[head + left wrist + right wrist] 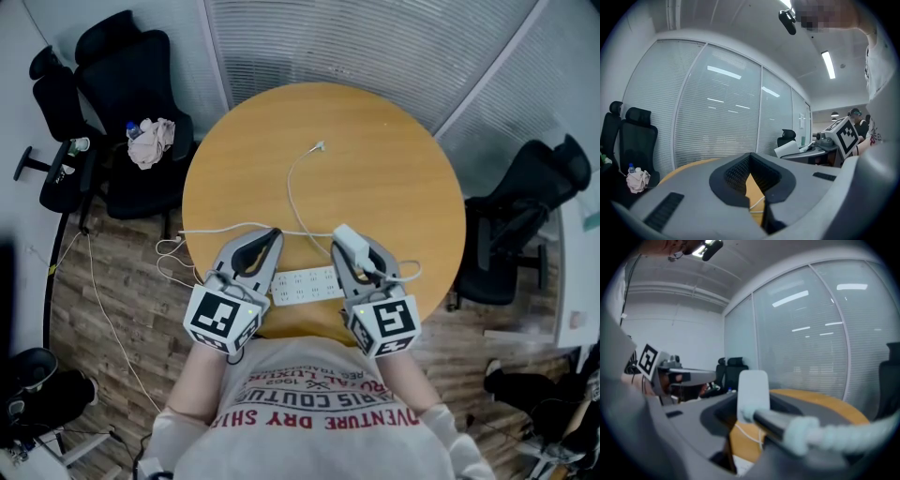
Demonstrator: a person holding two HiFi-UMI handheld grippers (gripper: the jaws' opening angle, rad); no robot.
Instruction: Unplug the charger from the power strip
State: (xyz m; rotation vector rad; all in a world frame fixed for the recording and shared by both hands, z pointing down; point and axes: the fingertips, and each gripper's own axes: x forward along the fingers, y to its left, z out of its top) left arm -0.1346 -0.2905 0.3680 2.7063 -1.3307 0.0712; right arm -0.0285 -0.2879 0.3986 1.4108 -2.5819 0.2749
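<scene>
The right gripper [354, 251] is clamped on the charger [345, 236], its jaws pressing on the two sides of the white block. The block hangs just beyond the far edge of the power strip [305, 284], which lies at the near edge of the round table [375, 159]. It looks already clear of the sockets. The left gripper [271, 235] has its jaw tips together with nothing between them, at the strip's left end.

The charger is probably light, rigid and smooth-sided, so a firm grip on its flat faces suits it, not a pull on the soft cable [292, 187].

Only the head view shows the strip and the cable's run across the table. The right gripper view alone shows the charger [753, 390] upright between the jaws, with its cable plugged in at the near face.
</scene>
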